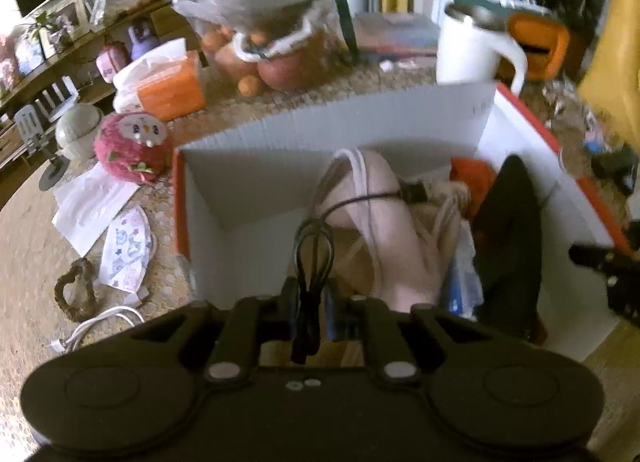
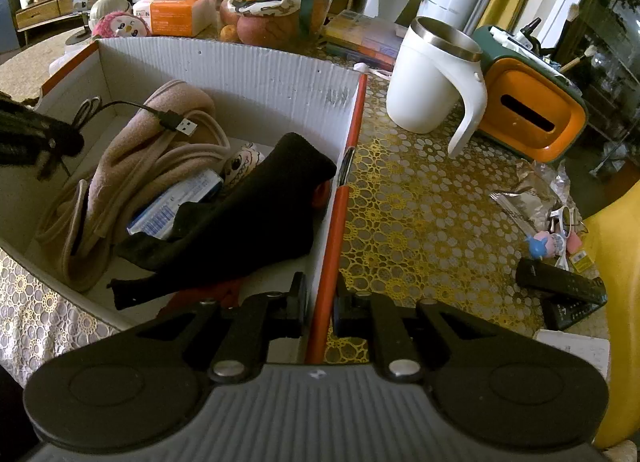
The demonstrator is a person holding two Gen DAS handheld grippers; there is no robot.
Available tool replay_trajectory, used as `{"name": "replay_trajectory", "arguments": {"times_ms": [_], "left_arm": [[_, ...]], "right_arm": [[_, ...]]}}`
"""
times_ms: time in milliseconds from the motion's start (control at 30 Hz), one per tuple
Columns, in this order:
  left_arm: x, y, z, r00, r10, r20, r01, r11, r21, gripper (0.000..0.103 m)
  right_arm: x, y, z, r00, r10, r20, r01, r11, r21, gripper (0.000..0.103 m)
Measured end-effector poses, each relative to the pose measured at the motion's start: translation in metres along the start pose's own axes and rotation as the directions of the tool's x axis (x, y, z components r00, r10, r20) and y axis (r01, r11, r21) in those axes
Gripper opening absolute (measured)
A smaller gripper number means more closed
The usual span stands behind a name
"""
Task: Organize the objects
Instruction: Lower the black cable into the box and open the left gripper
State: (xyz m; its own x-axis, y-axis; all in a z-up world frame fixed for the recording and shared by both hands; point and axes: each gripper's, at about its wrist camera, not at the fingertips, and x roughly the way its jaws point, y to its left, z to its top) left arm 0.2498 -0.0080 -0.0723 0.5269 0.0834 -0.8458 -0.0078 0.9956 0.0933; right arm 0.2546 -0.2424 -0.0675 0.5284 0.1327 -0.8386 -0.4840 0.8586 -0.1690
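Note:
A white cardboard box [image 1: 280,141] with orange outer sides stands on the patterned table. It holds a beige cloth [image 2: 160,165], a black cloth [image 2: 256,213], a blue-and-white packet [image 2: 176,205] and something orange. My left gripper [image 1: 312,296] is over the box's near-left part, shut on a folded black USB cable [image 1: 314,246]. The cable's plug [image 2: 180,125] lies across the beige cloth. In the right wrist view the left gripper [image 2: 44,137] shows at the left edge. My right gripper [image 2: 320,302] is shut on the box's right wall [image 2: 340,213], one finger inside and one outside.
Behind the box stand a white mug [image 2: 428,77], an orange-and-green tissue holder [image 2: 532,109], a bag of fruit [image 2: 272,17] and an orange tissue pack [image 1: 168,89]. Left of the box lie a pink plush [image 1: 132,145], a face mask [image 1: 128,250] and a white cable [image 1: 100,326]. A black remote [image 2: 560,282] lies at the right.

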Motion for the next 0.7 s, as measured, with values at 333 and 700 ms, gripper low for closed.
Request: {"name": "replay_trajectory", "arguments": {"times_ms": [333,700], "left_arm": [[0.014,-0.02,-0.002,0.998,-0.008,-0.066,0.016,0.993,0.118,0.018],[-0.001,-0.009,-0.004,0.996,-0.07,-0.046,0.074,0.994,0.084,0.041]], "right_arm": [[0.0,0.0,0.0,1.0,0.0,-0.001,0.0,1.0,0.001,0.012],[0.001,0.0,0.0,1.0,0.0,-0.002,0.0,1.0,0.001,0.012]]}}
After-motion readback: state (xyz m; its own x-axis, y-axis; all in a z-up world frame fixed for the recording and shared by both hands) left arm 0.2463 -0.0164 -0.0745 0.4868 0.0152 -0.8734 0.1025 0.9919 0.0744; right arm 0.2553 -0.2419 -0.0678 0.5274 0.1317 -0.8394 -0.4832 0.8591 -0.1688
